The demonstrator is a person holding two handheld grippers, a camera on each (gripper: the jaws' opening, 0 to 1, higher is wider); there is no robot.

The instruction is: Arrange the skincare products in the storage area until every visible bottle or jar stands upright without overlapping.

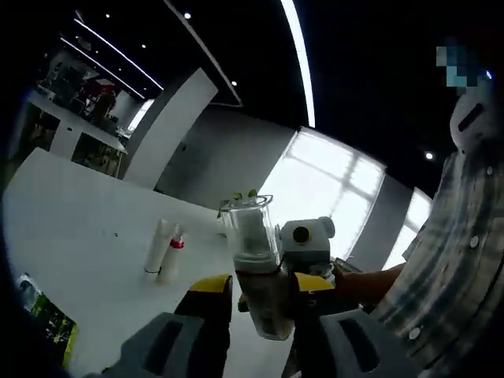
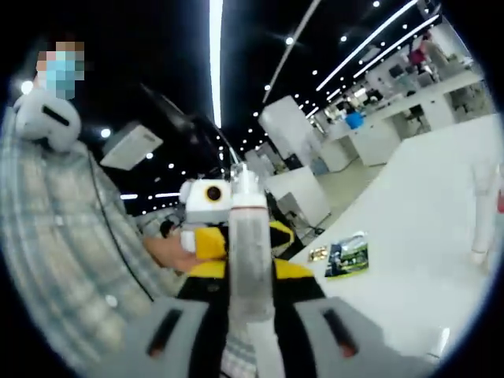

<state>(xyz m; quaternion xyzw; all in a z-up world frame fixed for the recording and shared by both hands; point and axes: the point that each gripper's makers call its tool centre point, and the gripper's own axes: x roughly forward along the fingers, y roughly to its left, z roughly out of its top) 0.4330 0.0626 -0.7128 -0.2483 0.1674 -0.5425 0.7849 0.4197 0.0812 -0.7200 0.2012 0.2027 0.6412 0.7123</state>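
In the left gripper view, my left gripper (image 1: 261, 285) is shut on a frosted bottle (image 1: 256, 260) with a clear cap, held upright above the white table (image 1: 87, 228). My right gripper (image 1: 309, 252) sits just behind it, with a hand on it. In the right gripper view, my right gripper (image 2: 250, 272) grips a slim frosted bottle (image 2: 249, 252) with a red ring and white top. My left gripper (image 2: 244, 236) is right behind that bottle. I cannot tell whether both hold one and the same bottle.
Two slim white bottles (image 1: 164, 250) stand close together on the table, one with a red ring; they also appear at the right edge (image 2: 482, 213). A green packet (image 2: 349, 257) lies flat near the table's edge (image 1: 49, 321). A person in a plaid shirt (image 1: 449, 268) stands close.
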